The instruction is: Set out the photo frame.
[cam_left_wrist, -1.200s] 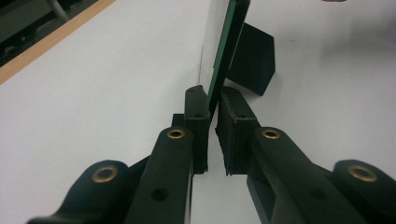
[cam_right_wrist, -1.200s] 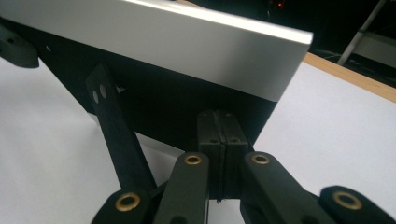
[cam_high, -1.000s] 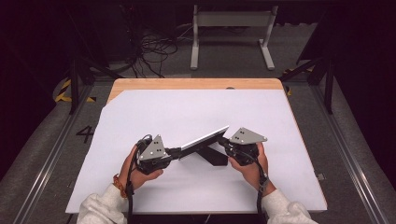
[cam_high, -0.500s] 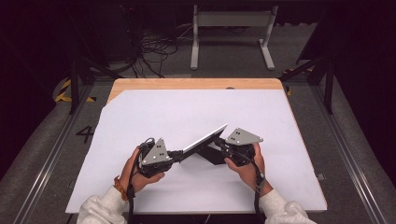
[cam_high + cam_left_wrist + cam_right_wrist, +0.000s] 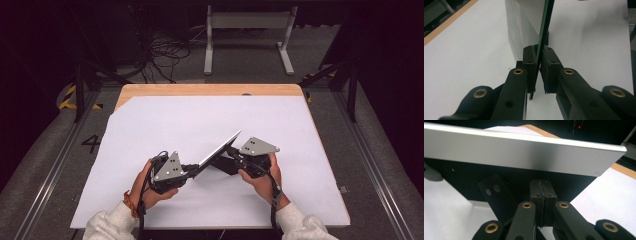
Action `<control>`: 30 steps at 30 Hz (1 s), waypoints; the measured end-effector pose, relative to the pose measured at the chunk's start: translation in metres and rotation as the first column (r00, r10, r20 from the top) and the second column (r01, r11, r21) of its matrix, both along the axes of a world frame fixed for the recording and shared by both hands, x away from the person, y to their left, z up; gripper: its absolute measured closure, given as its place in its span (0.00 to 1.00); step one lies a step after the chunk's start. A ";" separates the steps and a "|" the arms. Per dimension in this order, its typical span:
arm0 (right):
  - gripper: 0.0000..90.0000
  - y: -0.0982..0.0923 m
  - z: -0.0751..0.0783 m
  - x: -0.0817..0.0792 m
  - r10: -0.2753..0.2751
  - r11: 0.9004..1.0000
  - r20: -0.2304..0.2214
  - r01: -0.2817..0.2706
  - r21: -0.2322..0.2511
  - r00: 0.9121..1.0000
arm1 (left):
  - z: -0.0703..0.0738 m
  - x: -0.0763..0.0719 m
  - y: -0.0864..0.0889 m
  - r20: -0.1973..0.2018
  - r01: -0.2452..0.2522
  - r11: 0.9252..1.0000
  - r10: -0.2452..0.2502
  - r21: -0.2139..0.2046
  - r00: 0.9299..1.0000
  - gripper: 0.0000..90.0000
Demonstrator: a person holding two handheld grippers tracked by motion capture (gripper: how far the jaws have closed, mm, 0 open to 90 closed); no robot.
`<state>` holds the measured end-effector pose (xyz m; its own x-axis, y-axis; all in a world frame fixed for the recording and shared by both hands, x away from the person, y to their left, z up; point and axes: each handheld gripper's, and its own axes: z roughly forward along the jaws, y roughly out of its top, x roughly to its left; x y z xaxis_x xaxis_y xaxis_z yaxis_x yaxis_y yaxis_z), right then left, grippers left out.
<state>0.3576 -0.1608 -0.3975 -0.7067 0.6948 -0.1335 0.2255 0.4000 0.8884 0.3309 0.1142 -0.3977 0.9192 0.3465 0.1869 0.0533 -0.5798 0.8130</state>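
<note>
A thin flat panel (image 5: 220,150) with a silver face and a black back stands tilted on the white table sheet (image 5: 165,120), its far end raised. My left gripper (image 5: 192,170) is shut on its lower near edge. In the left gripper view the panel's green edge (image 5: 544,32) runs up between the pads of that gripper (image 5: 538,67). My right gripper (image 5: 231,156) is behind the panel at its black back. In the right gripper view its pads (image 5: 542,195) are pressed together under the silver panel (image 5: 524,152), beside a black hinged flap (image 5: 496,195). Whether anything thin is pinched there I cannot tell.
The white sheet covers a wooden tabletop whose bare edge (image 5: 200,90) shows at the far side. Beyond it on the floor are tangled cables (image 5: 165,55) and a grey metal stand (image 5: 247,25). Rails run along both sides of the table.
The panel has tipped a little steeper, its far end rising slightly. Both hands have stayed almost where they were.
</note>
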 end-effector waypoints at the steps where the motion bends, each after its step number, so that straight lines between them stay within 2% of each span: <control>1: 1.00 0.001 0.000 0.000 0.002 1.000 0.007 -0.002 0.000 1.000 | 0.000 -0.001 -0.001 0.001 0.000 1.000 0.000 0.000 1.000 0.91; 14: 1.00 0.003 0.002 0.001 0.008 1.000 0.002 -0.008 0.012 1.000 | 0.000 -0.004 -0.007 0.000 0.020 1.000 -0.020 -0.001 1.000 0.89; 30: 1.00 0.004 0.001 0.009 0.027 0.999 -0.008 -0.027 0.030 1.000 | -0.002 -0.003 -0.015 -0.022 0.045 0.999 -0.046 -0.028 0.999 0.86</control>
<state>0.3670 -0.1564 -0.3968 -0.7260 0.6793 -0.1075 0.2222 0.3796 0.8981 0.3280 0.0995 -0.3993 0.9380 0.3090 0.1573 0.0456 -0.5596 0.8275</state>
